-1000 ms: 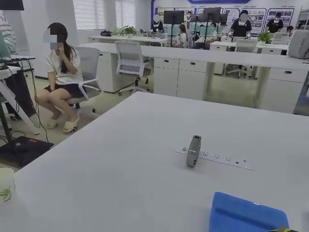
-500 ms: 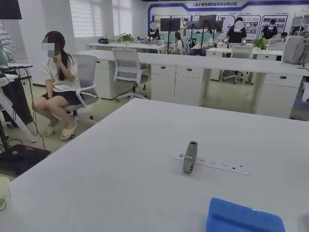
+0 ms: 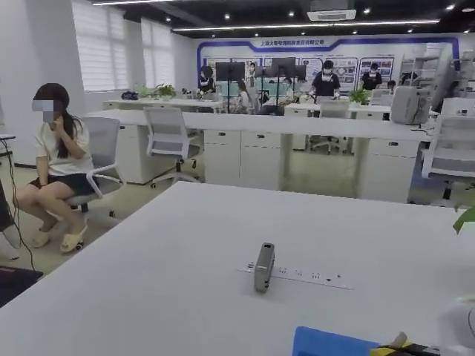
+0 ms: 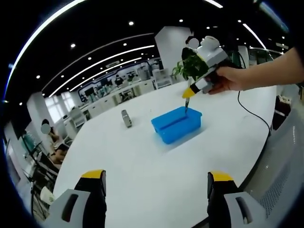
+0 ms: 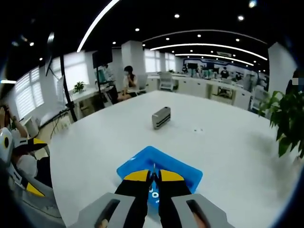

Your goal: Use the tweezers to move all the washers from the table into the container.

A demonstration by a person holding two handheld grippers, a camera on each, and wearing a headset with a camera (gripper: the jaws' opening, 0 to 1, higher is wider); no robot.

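Note:
The blue container (image 4: pixel 176 124) stands on the white table (image 4: pixel 123 161), and its near edge shows low in the head view (image 3: pixel 330 343). My right gripper (image 5: pixel 153 175) is shut on thin tweezers (image 5: pixel 153 167) that point down into the blue container (image 5: pixel 183 173). From the left gripper view, a hand holds that right gripper (image 4: pixel 189 92) above the container, the tweezers (image 4: pixel 185 105) dipping inside. A yellow jaw tip of it (image 3: pixel 393 345) shows by the container. My left gripper (image 4: pixel 156 178) is open over bare table, well short of the container. I cannot make out any washers.
A grey device (image 3: pixel 263 265) stands on a flat power strip (image 3: pixel 312 277) beyond the container. A potted plant (image 5: pixel 287 118) is at the table's right edge. A paper cup (image 4: pixel 46 194) sits far left. A person (image 3: pixel 56 170) sits on a chair off the table.
The head camera has tilted up and swung, so the table and container sit lower in the picture. Nothing on the table has visibly moved.

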